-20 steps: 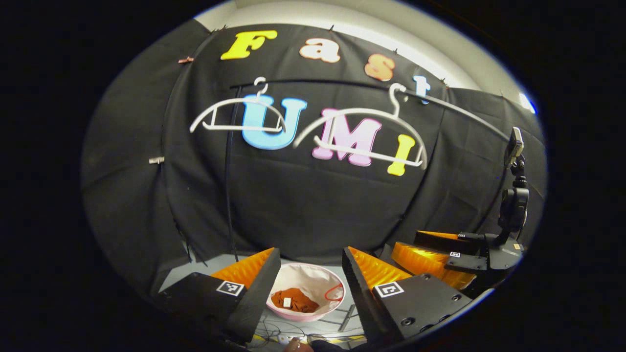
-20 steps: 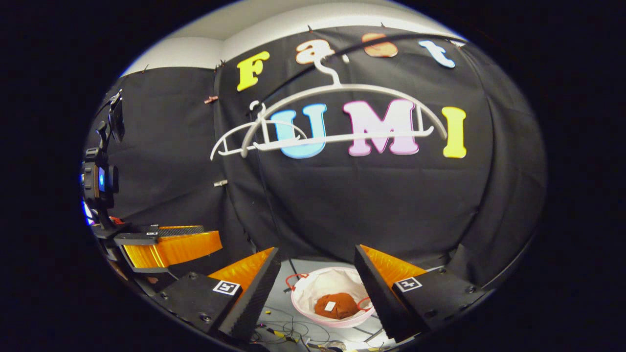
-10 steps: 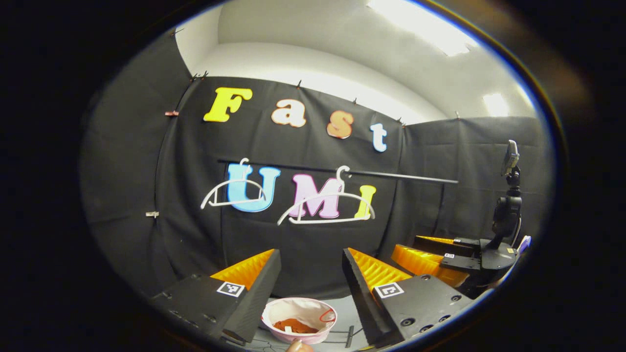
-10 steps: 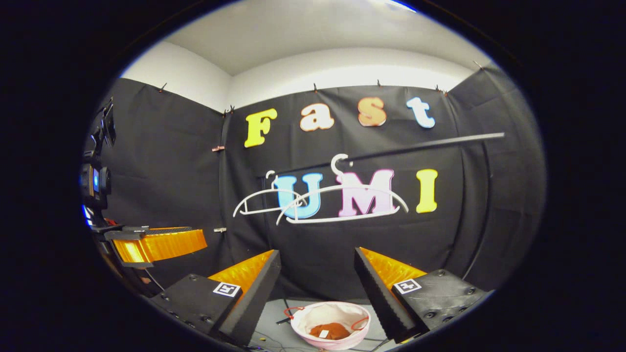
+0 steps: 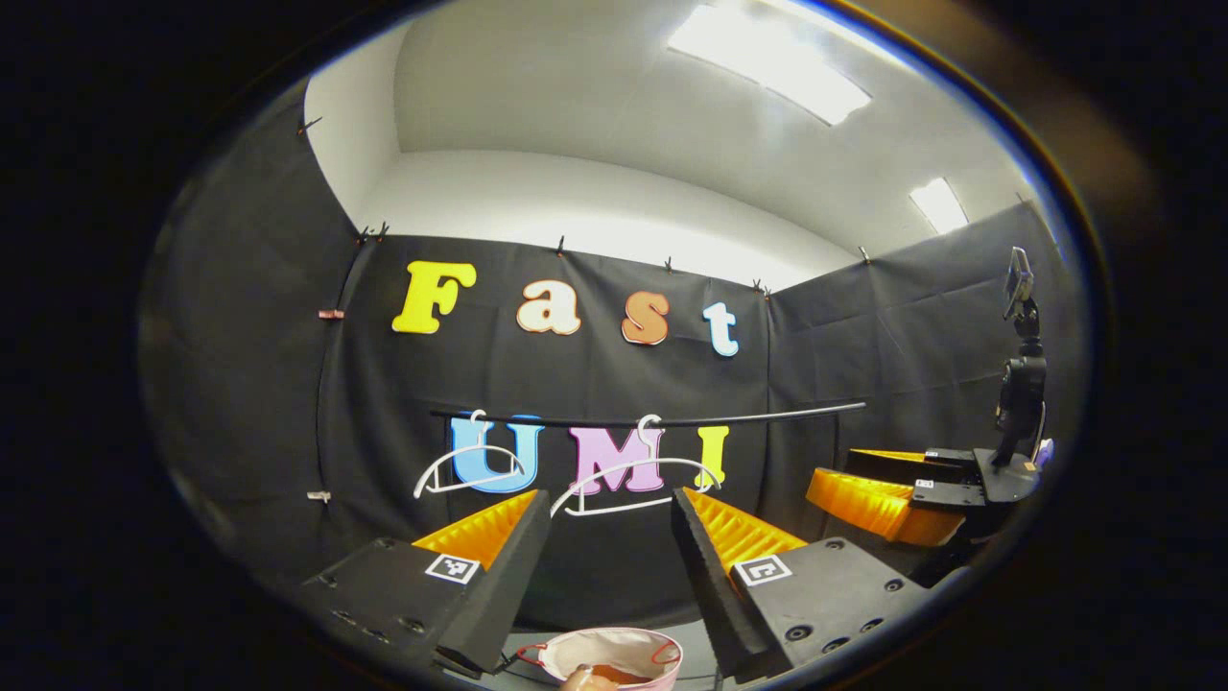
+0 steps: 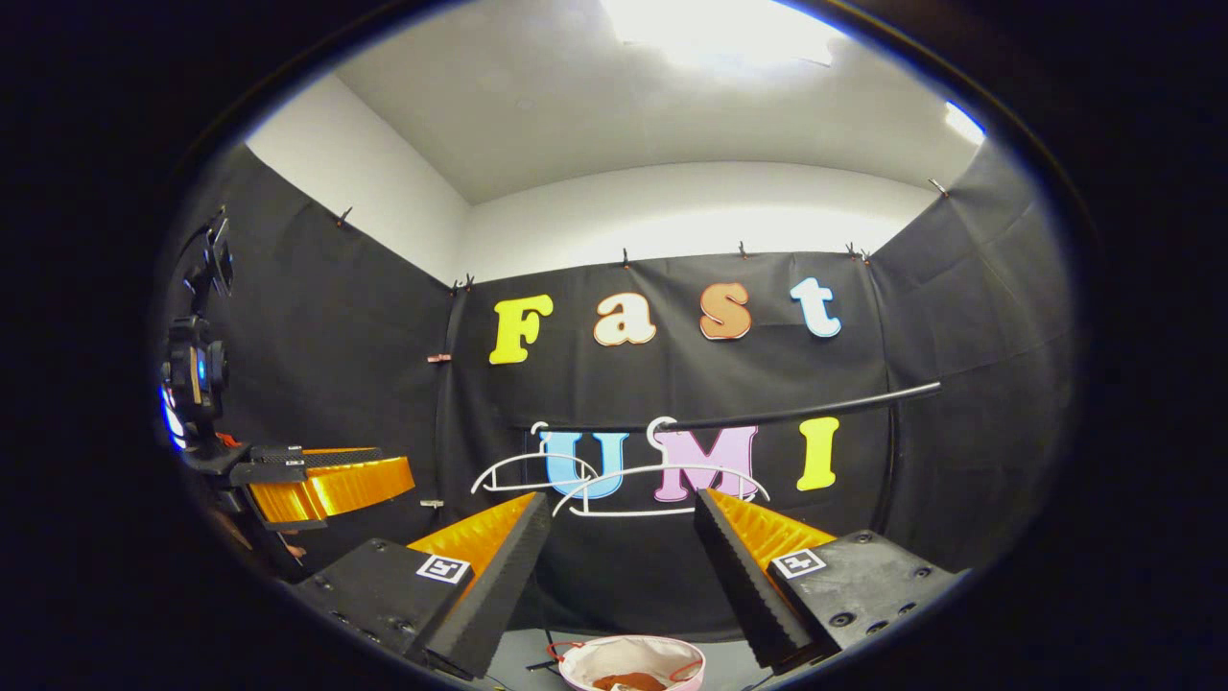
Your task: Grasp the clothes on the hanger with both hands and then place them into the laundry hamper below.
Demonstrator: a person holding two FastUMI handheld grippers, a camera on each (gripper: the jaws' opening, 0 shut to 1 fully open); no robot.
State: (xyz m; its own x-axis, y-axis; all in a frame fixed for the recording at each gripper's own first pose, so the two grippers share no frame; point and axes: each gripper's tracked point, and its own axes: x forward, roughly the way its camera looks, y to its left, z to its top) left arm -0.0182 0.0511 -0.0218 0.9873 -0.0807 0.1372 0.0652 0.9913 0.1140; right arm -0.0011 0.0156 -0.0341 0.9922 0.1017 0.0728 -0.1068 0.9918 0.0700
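Left gripper (image 5: 606,523) raised and level, jaws spread wide, nothing between them. Right gripper (image 6: 619,528) likewise raised, jaws wide apart and empty. Seen also from the left gripper view, far off at the right edge, the right gripper's ribbed fingers (image 5: 868,494) parted too, with a camera mast above them. Seen from the right gripper view at the far left, the left gripper's ribbed fingers (image 6: 331,485), holding nothing. Down low between the jaws of each view, well below and beyond the fingertips, a round laundry hamper (image 5: 576,651) with a pale pink rim, white lining and red loop handles (image 6: 689,670), standing on a grey floor (image 6: 523,657). Inside it, a rust-orange garment (image 6: 628,681) lying crumpled at the bottom, partly cut off by the lower edge of the view; in the left gripper view just an orange patch (image 5: 628,676) past a fingertip (image 5: 583,679) of the person at the bottom edge. No contact between garment and either gripper: well apart, with the hamper's rim between. Farther back, a black clothes rail (image 5: 729,418) running across in front of the black cloth wall, with two bare white hangers hooked on it: a smaller-looking one to the left (image 5: 460,465) and a larger-looking one to the right (image 5: 628,470), the pair overlapping slightly in the right gripper view (image 6: 662,475). Above the cloth, a white wall and a ceiling light panel (image 5: 767,62).
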